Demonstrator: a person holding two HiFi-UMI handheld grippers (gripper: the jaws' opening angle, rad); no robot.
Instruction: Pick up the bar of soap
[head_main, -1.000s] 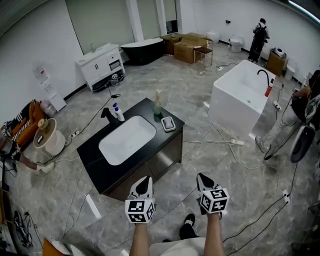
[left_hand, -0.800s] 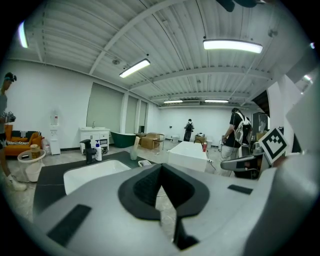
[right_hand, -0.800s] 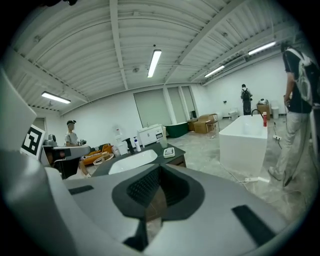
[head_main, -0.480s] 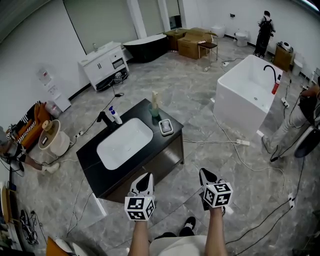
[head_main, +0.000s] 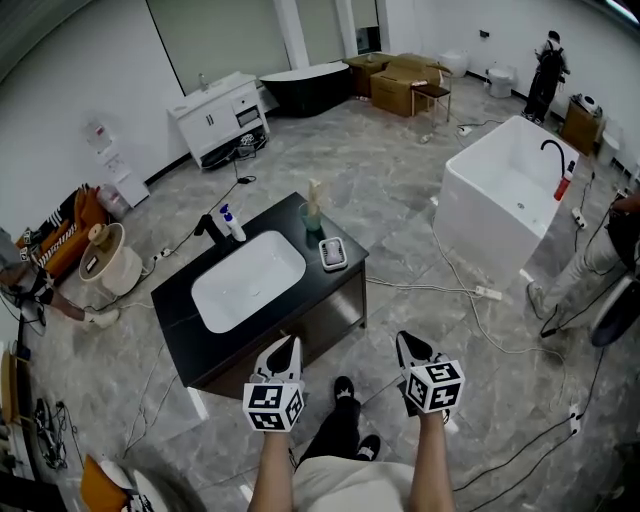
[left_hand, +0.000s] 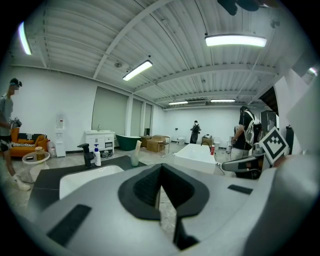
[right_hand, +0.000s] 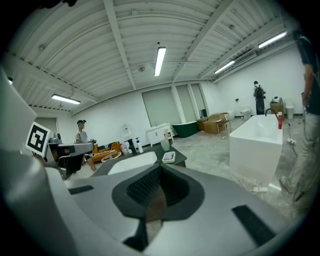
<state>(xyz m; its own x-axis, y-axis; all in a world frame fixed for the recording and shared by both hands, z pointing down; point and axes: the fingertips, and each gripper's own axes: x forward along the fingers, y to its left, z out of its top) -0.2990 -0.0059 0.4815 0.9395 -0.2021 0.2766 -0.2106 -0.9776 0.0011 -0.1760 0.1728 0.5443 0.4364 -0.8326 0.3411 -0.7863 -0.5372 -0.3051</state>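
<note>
The bar of soap (head_main: 333, 251) lies in a small white dish (head_main: 334, 262) near the right-hand corner of the black desk (head_main: 180, 330), on the strip of top between the white basin (head_main: 248, 280) and the desk's right edge. Nothing touches it. A pale cup (head_main: 313, 213) with something tall in it stands by the far corner, just beyond the dish. A black tap (head_main: 210, 230) and a white pump bottle (head_main: 230, 222) stand together along the far edge behind the basin. Both grippers hang over the grey floor (head_main: 400, 200), off the desk's near edge and well apart from the soap. The left gripper (head_main: 287, 346) has its jaws pressed together with nothing between them, as the left gripper view shows. The right gripper (head_main: 405, 343) is likewise closed and empty, and the right gripper view shows the dish beyond its tips. A white bathtub (head_main: 505, 200) stands on the floor to the right, away from the desk.
</note>
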